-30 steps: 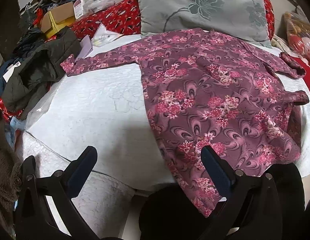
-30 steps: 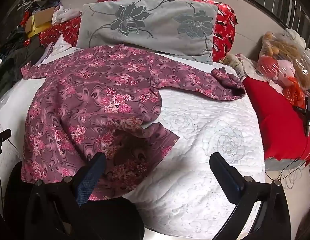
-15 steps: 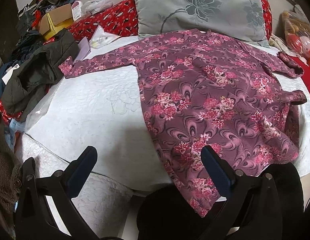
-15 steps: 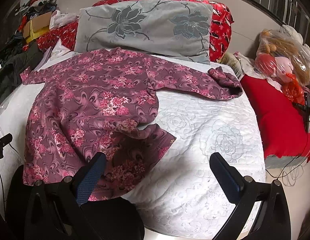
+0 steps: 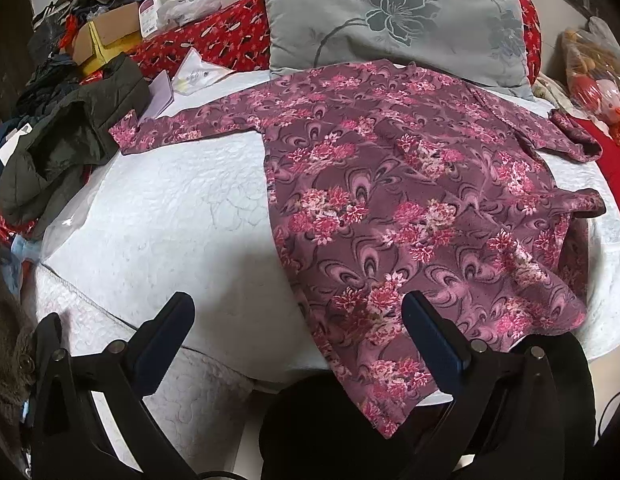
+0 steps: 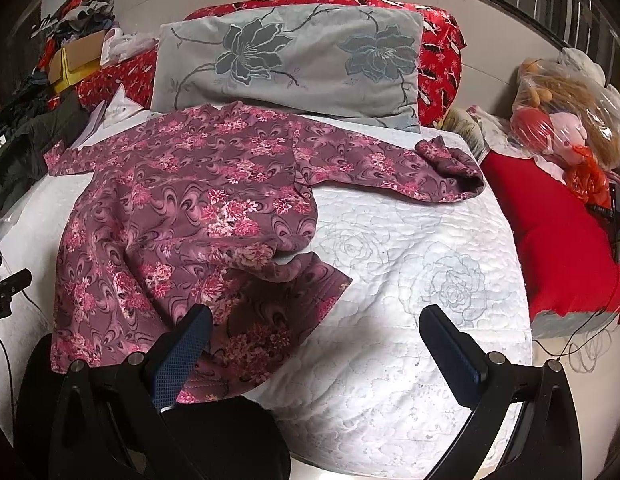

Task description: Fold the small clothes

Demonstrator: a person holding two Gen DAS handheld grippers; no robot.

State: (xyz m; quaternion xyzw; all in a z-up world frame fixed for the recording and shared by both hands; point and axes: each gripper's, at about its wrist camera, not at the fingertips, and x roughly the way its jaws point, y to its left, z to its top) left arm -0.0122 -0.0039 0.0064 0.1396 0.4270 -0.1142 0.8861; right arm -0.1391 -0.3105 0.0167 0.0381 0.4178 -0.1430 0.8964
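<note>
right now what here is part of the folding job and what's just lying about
For the job: floral top, left gripper, right gripper, white quilt.

Lying about: grey pillow, dark jacket, cardboard box, bagged toys.

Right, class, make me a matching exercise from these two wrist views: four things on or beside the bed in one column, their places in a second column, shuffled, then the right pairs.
Things:
1. purple floral long-sleeved top
2. grey pillow with embroidered flowers
3. dark olive padded jacket
4. clear plastic bag of stuffed toys

Places:
A. on the left edge of the bed
B. spread on the white quilted cover
C. at the head of the bed
D. right of the bed

Pairs: 1-B, 2-C, 3-A, 4-D
</note>
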